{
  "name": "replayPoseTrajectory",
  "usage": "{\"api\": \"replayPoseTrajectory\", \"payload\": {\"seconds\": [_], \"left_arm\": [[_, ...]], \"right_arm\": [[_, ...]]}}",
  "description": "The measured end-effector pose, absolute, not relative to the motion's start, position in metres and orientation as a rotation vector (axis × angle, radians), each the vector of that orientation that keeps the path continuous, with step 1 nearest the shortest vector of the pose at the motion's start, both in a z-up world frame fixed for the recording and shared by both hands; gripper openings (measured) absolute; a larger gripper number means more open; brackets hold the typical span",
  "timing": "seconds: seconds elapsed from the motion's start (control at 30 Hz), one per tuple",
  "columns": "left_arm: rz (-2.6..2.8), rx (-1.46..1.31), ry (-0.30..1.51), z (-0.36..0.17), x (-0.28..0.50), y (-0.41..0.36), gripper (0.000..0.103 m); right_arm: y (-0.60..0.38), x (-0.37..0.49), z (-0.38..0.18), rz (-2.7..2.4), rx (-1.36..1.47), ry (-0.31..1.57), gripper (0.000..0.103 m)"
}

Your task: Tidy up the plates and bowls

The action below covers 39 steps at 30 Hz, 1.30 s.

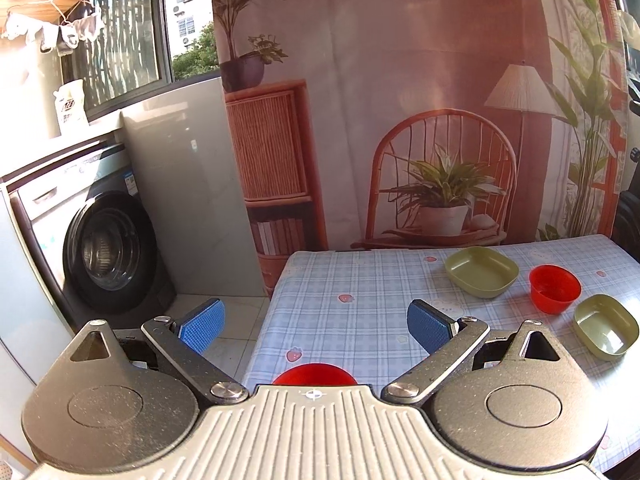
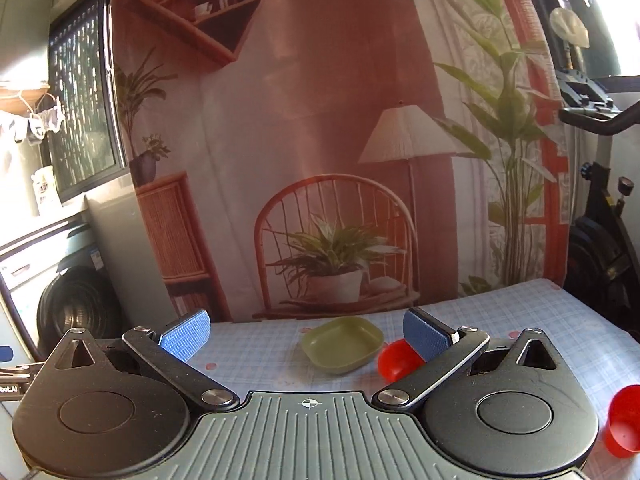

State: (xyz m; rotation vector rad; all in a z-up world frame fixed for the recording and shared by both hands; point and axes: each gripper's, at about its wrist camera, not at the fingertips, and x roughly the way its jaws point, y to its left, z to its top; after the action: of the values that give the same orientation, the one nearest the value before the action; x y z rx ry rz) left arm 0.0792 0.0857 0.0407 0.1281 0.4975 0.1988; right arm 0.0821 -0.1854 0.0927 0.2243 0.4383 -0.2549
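Note:
In the left wrist view my left gripper (image 1: 314,322) is open and empty above the table's left edge. A red dish (image 1: 315,374) peeks out just under it, mostly hidden. Farther right on the checked tablecloth (image 1: 360,280) sit a large green dish (image 1: 481,271), a red bowl (image 1: 554,288) and a smaller green dish (image 1: 605,328). In the right wrist view my right gripper (image 2: 306,334) is open and empty, with the large green dish (image 2: 342,344) ahead between its fingers. A red bowl (image 2: 398,360) sits partly behind the right finger; another red bowl (image 2: 624,420) is at the far right.
A washing machine (image 1: 104,248) stands on the floor to the left of the table. A printed backdrop (image 1: 400,80) hangs behind the table. An exercise bike (image 2: 600,208) stands to the right of the table.

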Motion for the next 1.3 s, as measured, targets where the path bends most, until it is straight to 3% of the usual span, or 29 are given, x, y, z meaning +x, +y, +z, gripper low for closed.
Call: {"api": "replayPoseTrajectory", "payload": {"seconds": [0.1, 0.47, 0.57, 0.63, 0.7, 0.83, 0.9, 1.2, 1.3], "left_arm": [[0.227, 0.122, 0.51, 0.04, 0.089, 0.103, 0.099], [0.282, 0.025, 0.589, 0.018, 0.108, 0.151, 0.098], [0.285, -0.002, 0.61, 0.008, 0.114, 0.164, 0.092], [0.294, -0.023, 0.634, -0.004, 0.118, 0.172, 0.086], [0.311, -0.043, 0.656, -0.017, 0.122, 0.181, 0.086], [0.31, -0.065, 0.715, -0.048, 0.132, 0.192, 0.082], [0.289, -0.086, 0.749, -0.061, 0.136, 0.197, 0.079], [0.221, -0.187, 0.853, -0.113, 0.144, 0.207, 0.065], [0.204, -0.227, 0.865, -0.121, 0.145, 0.209, 0.052]], "right_arm": [[-0.167, 0.105, 0.081, -0.215, 0.207, 0.427, 0.103], [-0.113, 0.189, 0.025, -0.064, 0.218, 0.652, 0.103], [-0.095, 0.204, 0.003, -0.02, 0.188, 0.692, 0.1], [-0.083, 0.214, -0.013, 0.018, 0.182, 0.731, 0.094], [-0.073, 0.228, -0.031, 0.076, 0.205, 0.793, 0.078], [-0.048, 0.252, -0.064, 0.134, 0.193, 0.888, 0.067], [-0.037, 0.259, -0.078, 0.157, 0.181, 0.925, 0.056], [-0.007, 0.274, -0.127, 0.261, 0.156, 1.038, 0.035], [-0.003, 0.274, -0.137, 0.27, 0.157, 1.056, 0.028]]}}
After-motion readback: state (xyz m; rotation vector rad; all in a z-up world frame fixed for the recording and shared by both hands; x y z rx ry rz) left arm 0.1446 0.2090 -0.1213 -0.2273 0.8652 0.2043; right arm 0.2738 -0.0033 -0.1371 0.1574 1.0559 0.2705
